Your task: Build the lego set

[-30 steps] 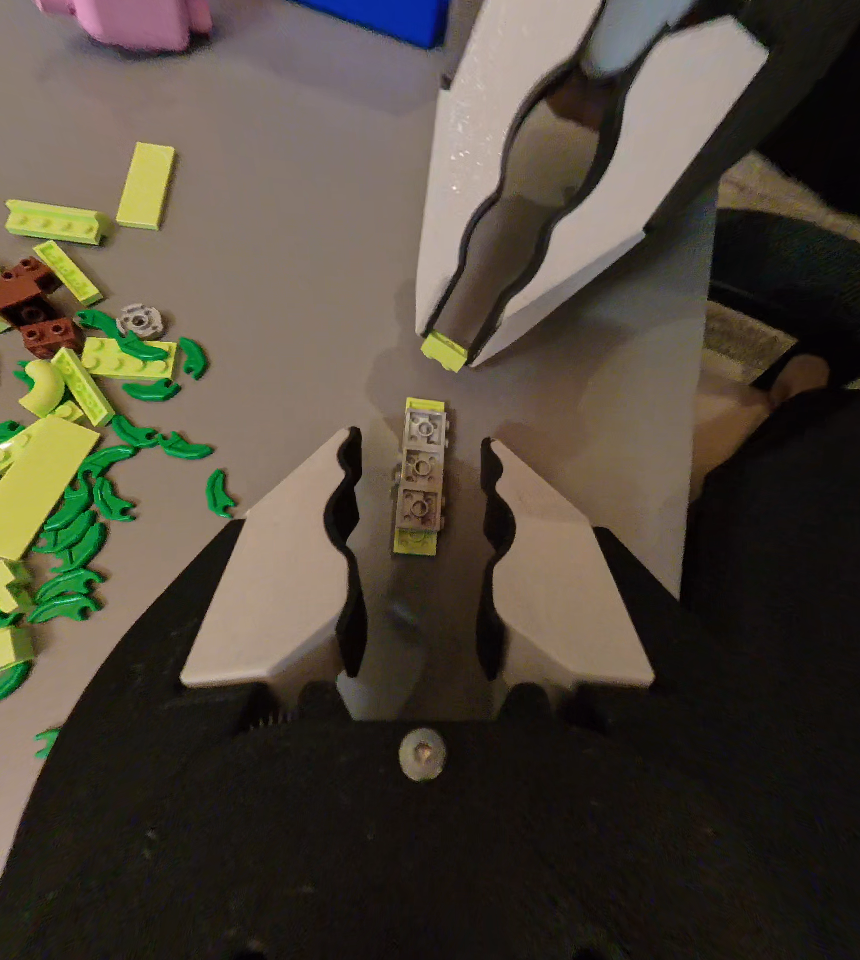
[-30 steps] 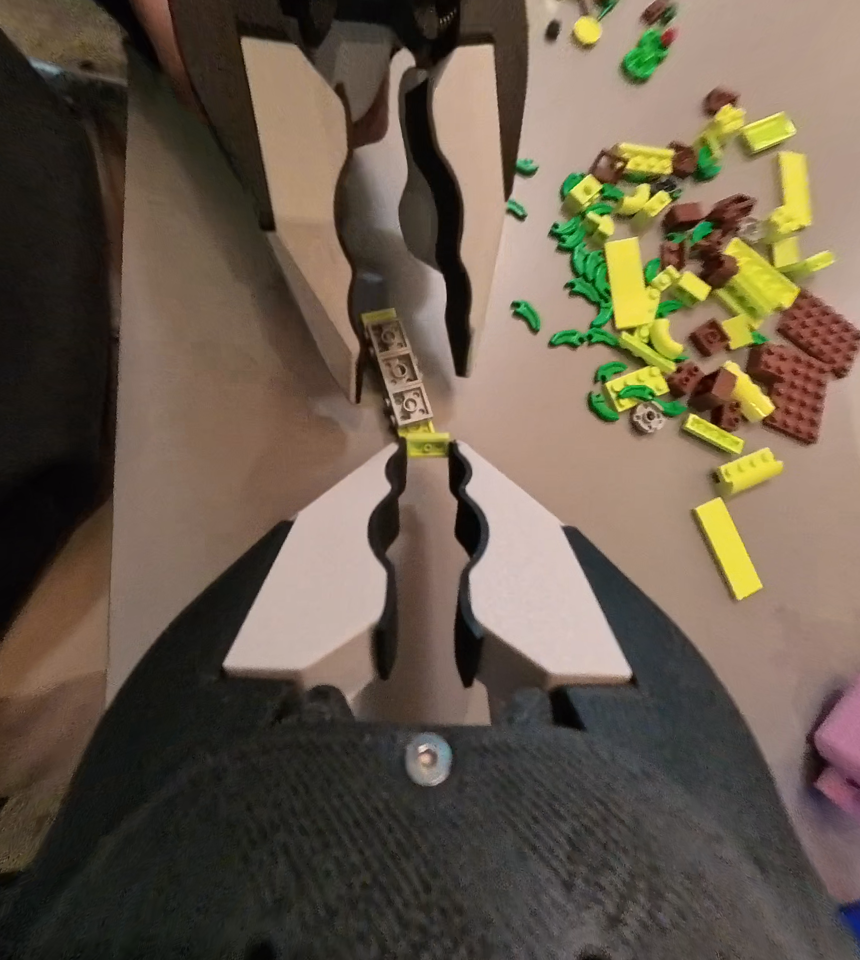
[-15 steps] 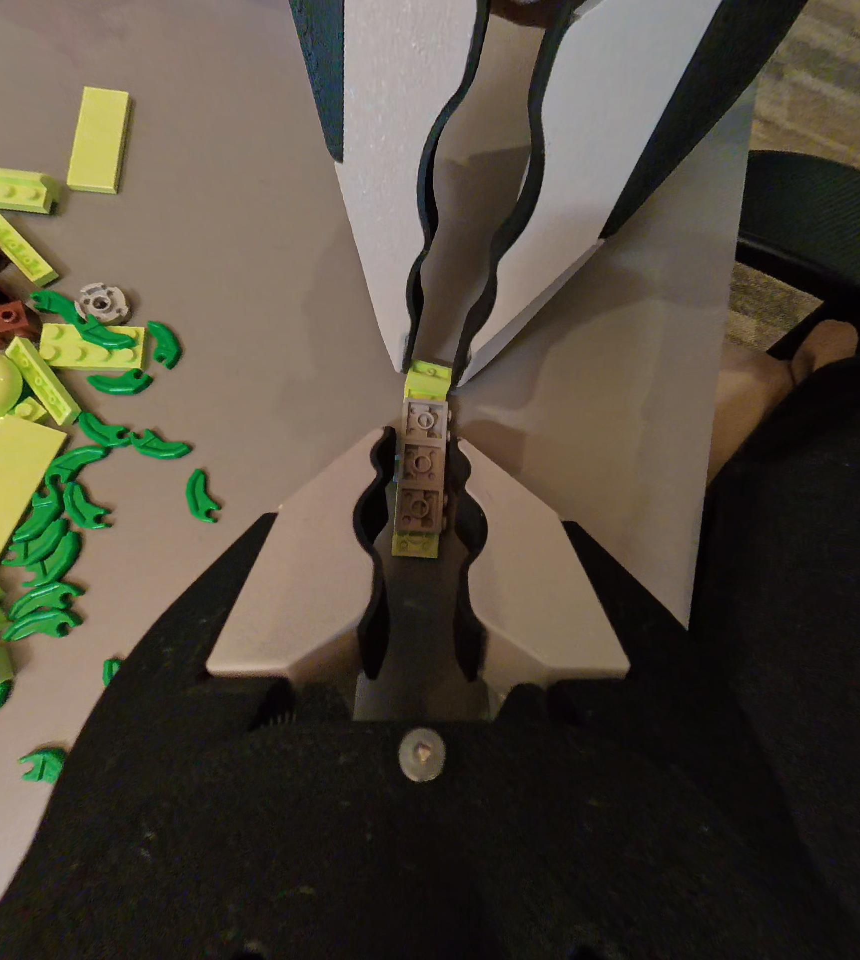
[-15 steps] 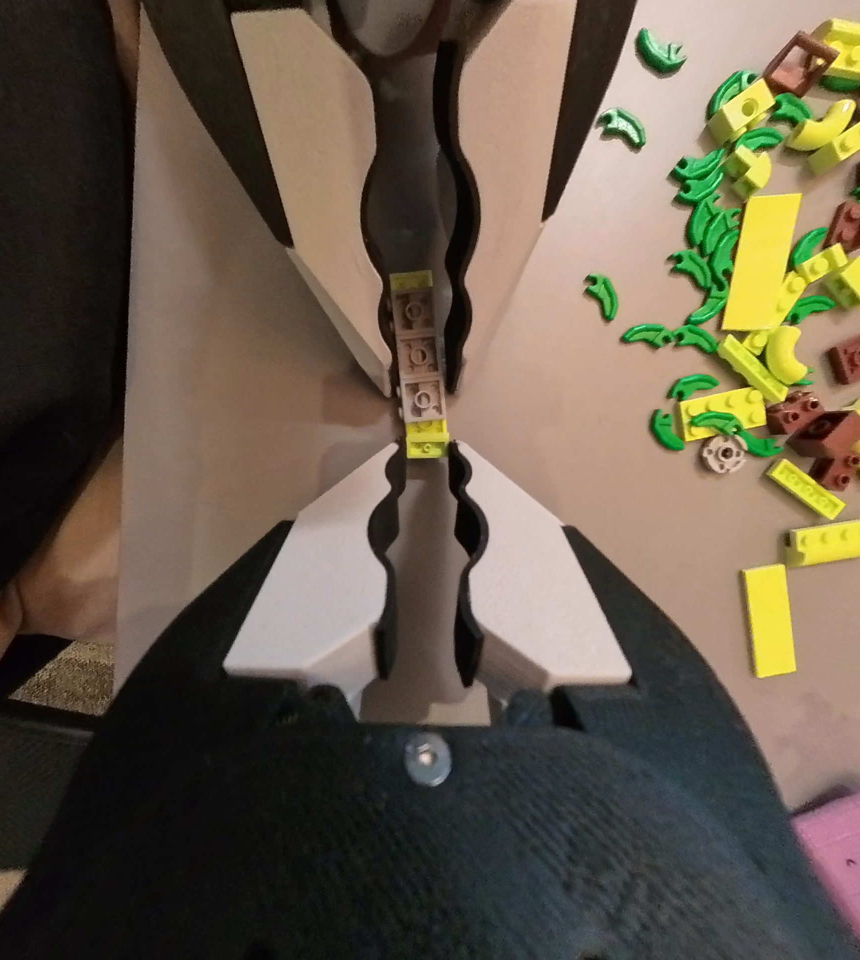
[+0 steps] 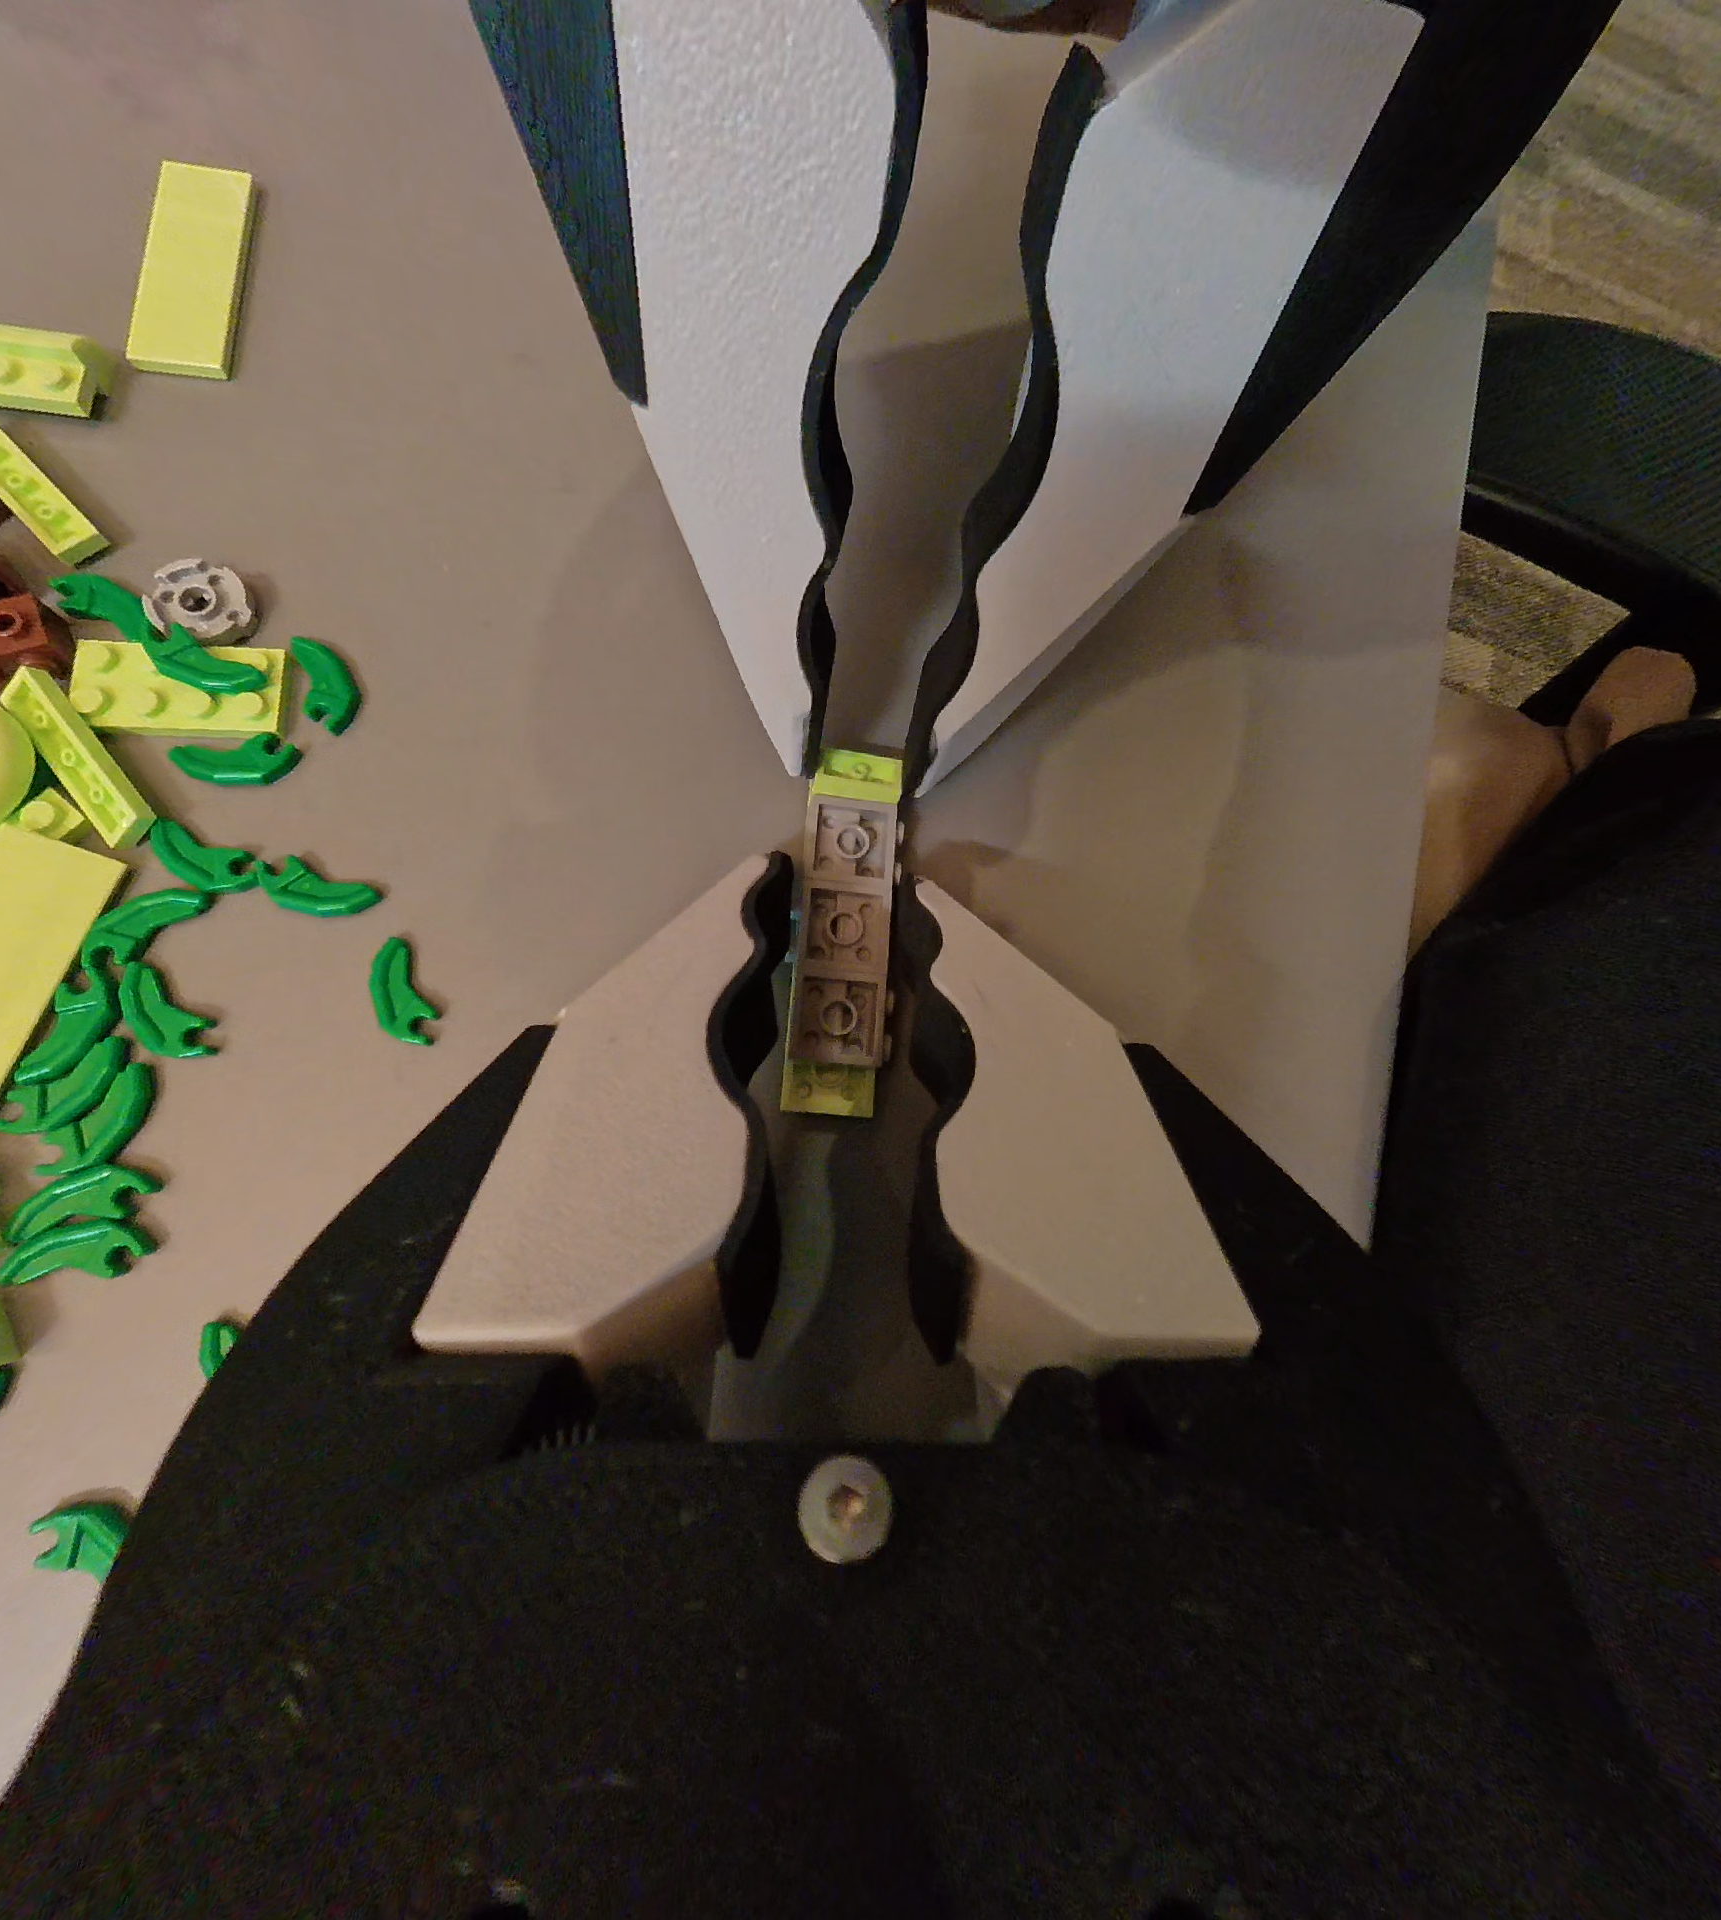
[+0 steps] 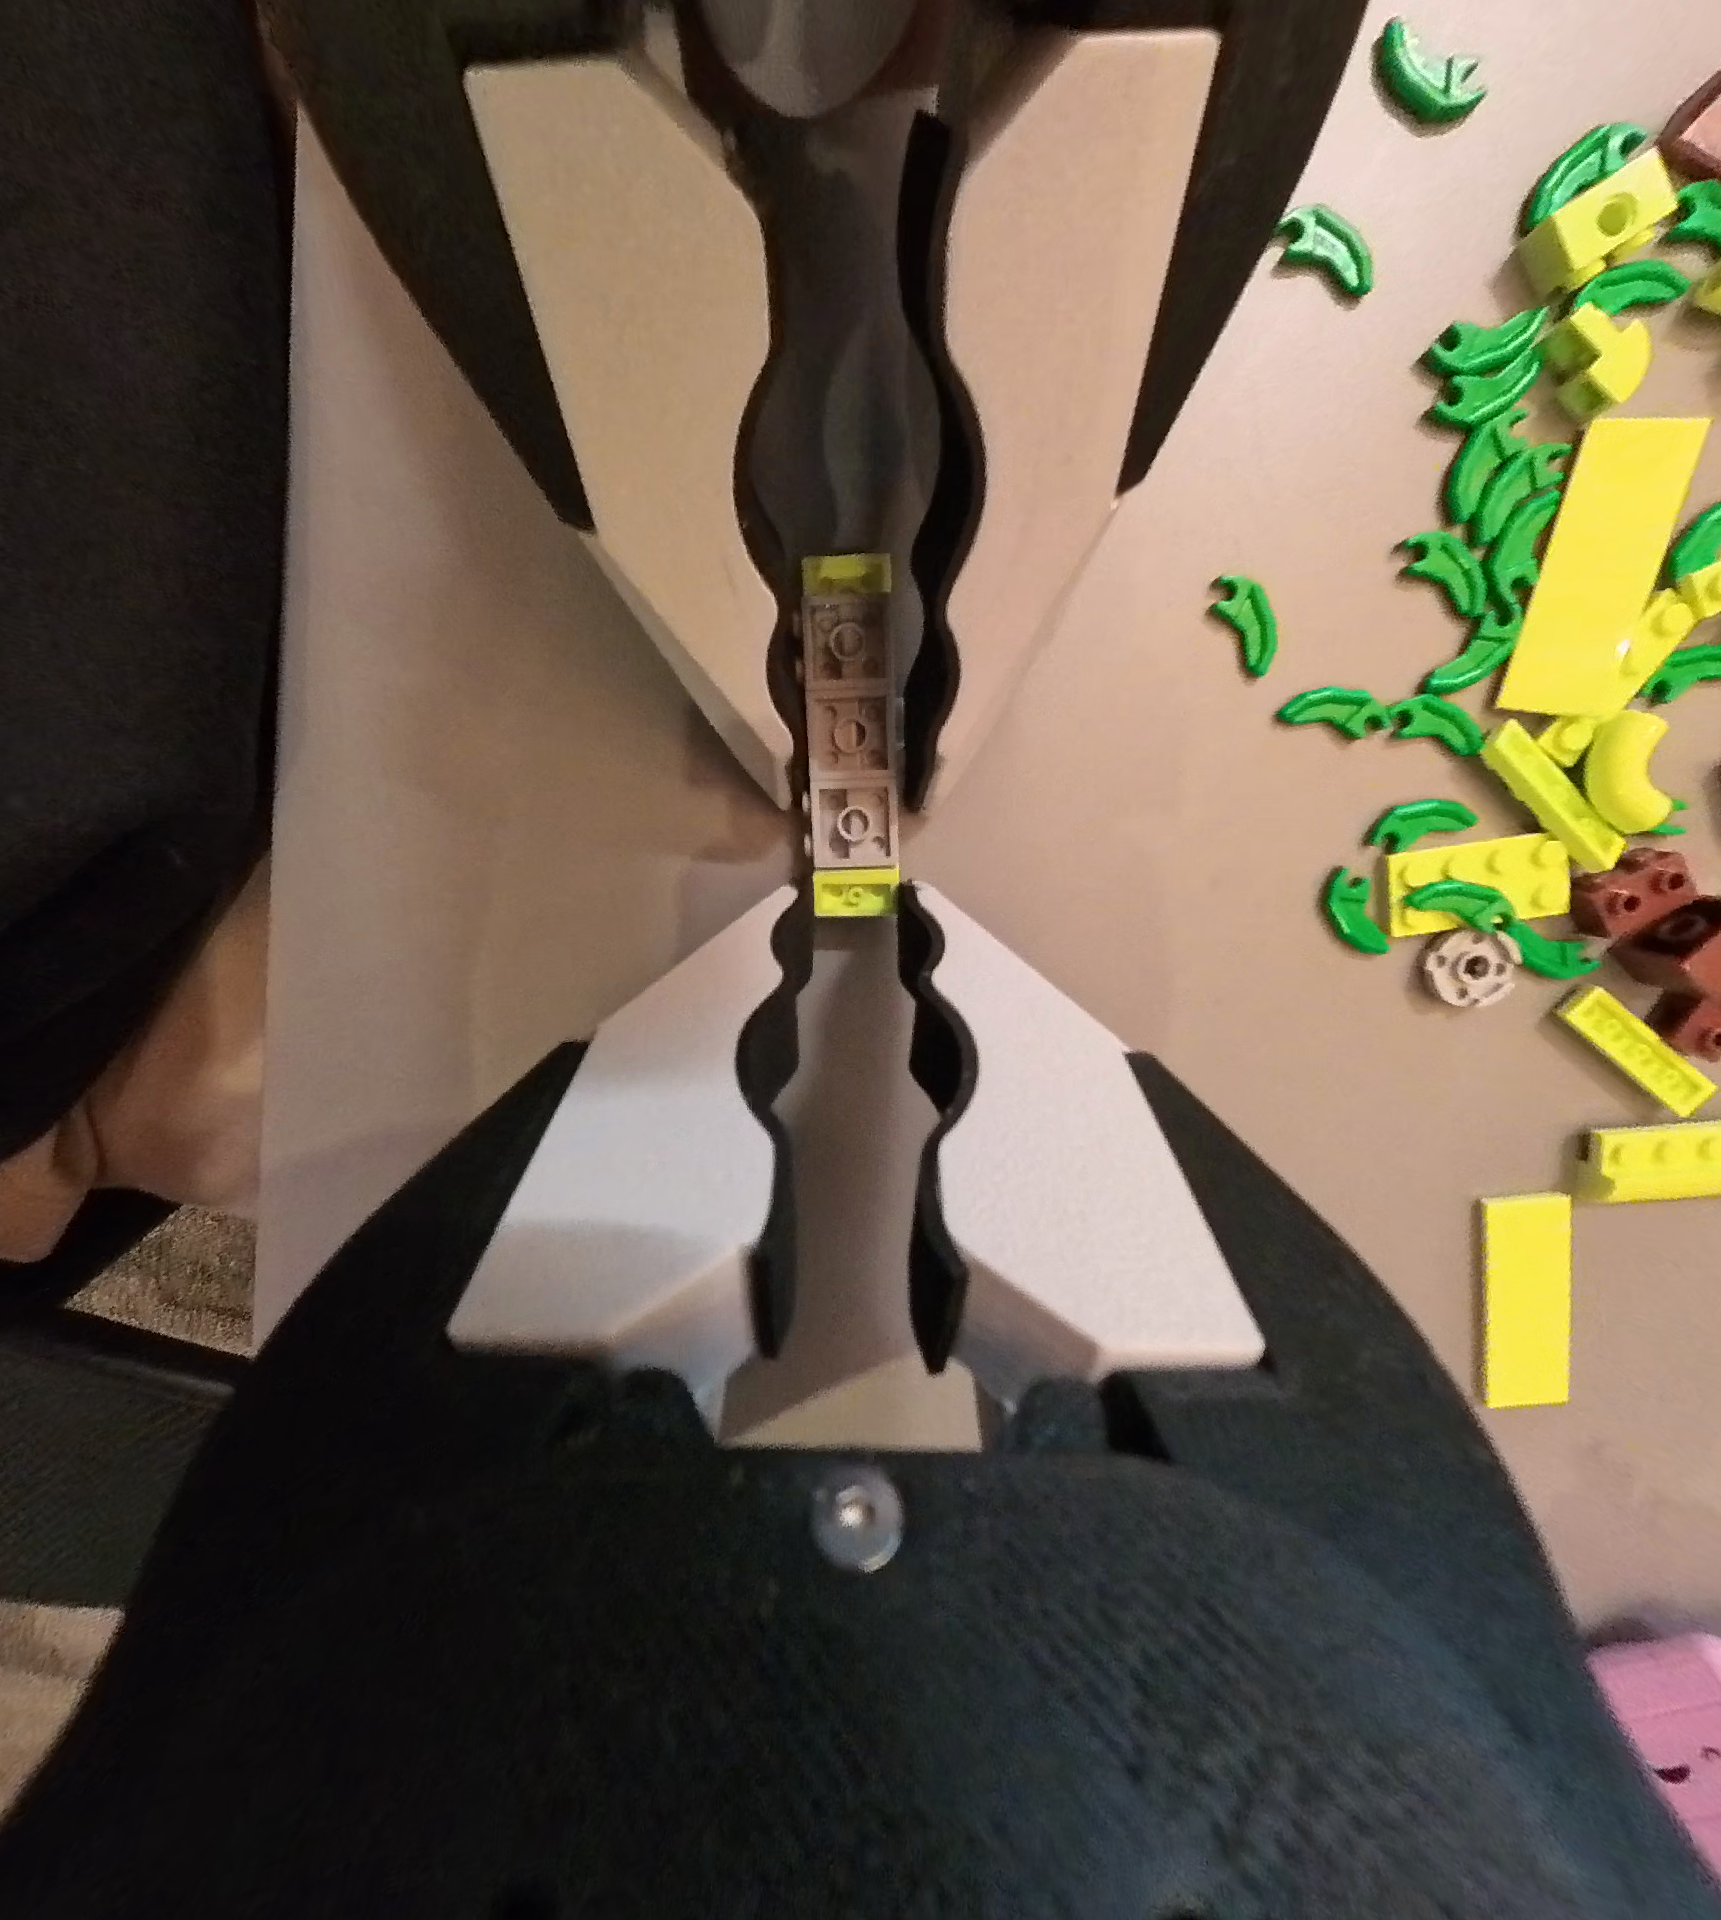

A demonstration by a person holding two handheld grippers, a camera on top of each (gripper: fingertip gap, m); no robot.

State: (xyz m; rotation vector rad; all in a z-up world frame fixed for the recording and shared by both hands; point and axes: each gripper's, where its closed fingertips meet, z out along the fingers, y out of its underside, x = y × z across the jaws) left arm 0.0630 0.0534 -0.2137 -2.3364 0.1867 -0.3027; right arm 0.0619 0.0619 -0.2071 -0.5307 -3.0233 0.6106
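Observation:
A narrow strip [image 5: 840, 935] of three grey plates on a lime plate is held just above the grey table [image 5: 482, 520]. My left gripper [image 5: 851, 883] is shut on the strip's sides. My right gripper [image 5: 866, 753] comes in from the opposite side, shut on a small lime piece [image 5: 861, 771]. That piece touches the strip's far end. In the right wrist view my right gripper [image 6: 851, 904] pinches the lime piece [image 6: 851, 896] at its tips, against the strip [image 6: 851, 727] held by the left gripper [image 6: 851, 800].
Loose lime, brown and green leaf pieces [image 5: 97, 956] lie to the left, on the right in the right wrist view [image 6: 1583, 623]. Among them are a grey round piece [image 5: 198, 601] and a lime flat tile [image 5: 191, 270]. A pink object [image 6: 1708, 1766] sits at the lower right. The table edge [image 5: 1427, 727] is close by, beside a person's legs and a chair. Less than 4 cm separates the two grippers' tips. The lime flat tile [image 5: 191, 270] is about 15 cm from both grippers' fingertips.
My left gripper has closed on the strip, which lay between its open fingers. My right gripper has moved in and brought the lime piece against the strip's end.

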